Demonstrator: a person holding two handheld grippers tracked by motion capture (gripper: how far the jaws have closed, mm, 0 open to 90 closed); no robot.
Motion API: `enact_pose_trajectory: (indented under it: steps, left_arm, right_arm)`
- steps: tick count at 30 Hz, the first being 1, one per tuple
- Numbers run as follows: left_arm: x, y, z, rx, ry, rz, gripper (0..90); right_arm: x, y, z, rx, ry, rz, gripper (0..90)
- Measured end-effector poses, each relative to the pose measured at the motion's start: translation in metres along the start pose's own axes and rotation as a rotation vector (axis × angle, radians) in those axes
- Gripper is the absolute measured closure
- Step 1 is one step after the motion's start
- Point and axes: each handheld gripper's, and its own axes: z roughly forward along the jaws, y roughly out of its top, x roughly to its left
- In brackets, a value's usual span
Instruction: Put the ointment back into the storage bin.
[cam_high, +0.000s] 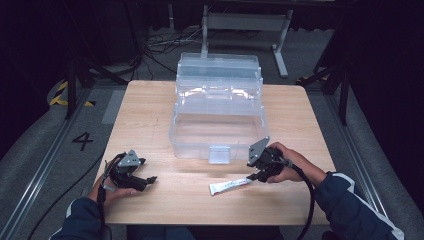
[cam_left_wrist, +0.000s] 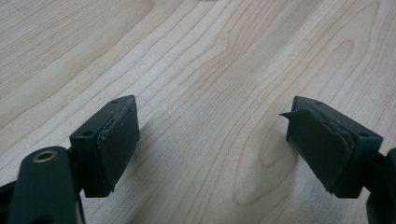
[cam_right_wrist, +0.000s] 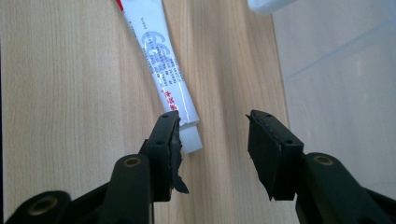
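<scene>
A white tube (cam_high: 230, 186) with blue and red print lies flat on the wooden table (cam_high: 150, 125), in front of the clear plastic box (cam_high: 200, 142). My right gripper (cam_high: 255, 175) is at the tube's right end, jaws open. In the right gripper view the tube (cam_right_wrist: 161, 60) runs up and left, and its white end lies against the left jaw's inner side, partly hidden; the right gripper (cam_right_wrist: 212, 140) does not press on it. My left gripper (cam_high: 147, 180) rests near the table's front left, and in its own view the left gripper (cam_left_wrist: 212, 135) stands open over bare wood.
The clear box stands open in the middle of the table, its lid (cam_high: 218, 67) tilted back and a latch (cam_high: 220, 154) on the front wall. Its wall (cam_right_wrist: 336, 70) lies close to the right jaw. Cables and frame legs stand on the floor beyond the table.
</scene>
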Motion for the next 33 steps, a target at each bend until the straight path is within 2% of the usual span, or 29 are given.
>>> enact_pose_trajectory:
  steps: [16,24,26,29,33]
  left_arm:
    - [0.001,0.000,-0.001,0.001,-0.006,0.007,17.8]
    - [0.001,0.000,-0.001,0.001,-0.005,0.007,17.8]
    - [0.001,0.000,-0.001,0.001,-0.005,0.007,17.9]
    - [0.001,-0.001,-0.001,0.002,-0.003,0.009,17.9]
    - [0.001,-0.001,-0.001,0.002,-0.002,0.010,17.9]
  right_arm:
    - [0.007,0.021,0.020,0.109,0.078,-0.066,54.1]
    - [0.008,0.030,0.029,0.149,0.099,-0.102,53.9]
    - [0.009,0.031,0.032,0.153,0.098,-0.109,55.4]
    - [0.010,0.033,0.035,0.170,0.121,-0.124,57.9]
    - [0.010,0.034,0.038,0.191,0.121,-0.123,57.8]
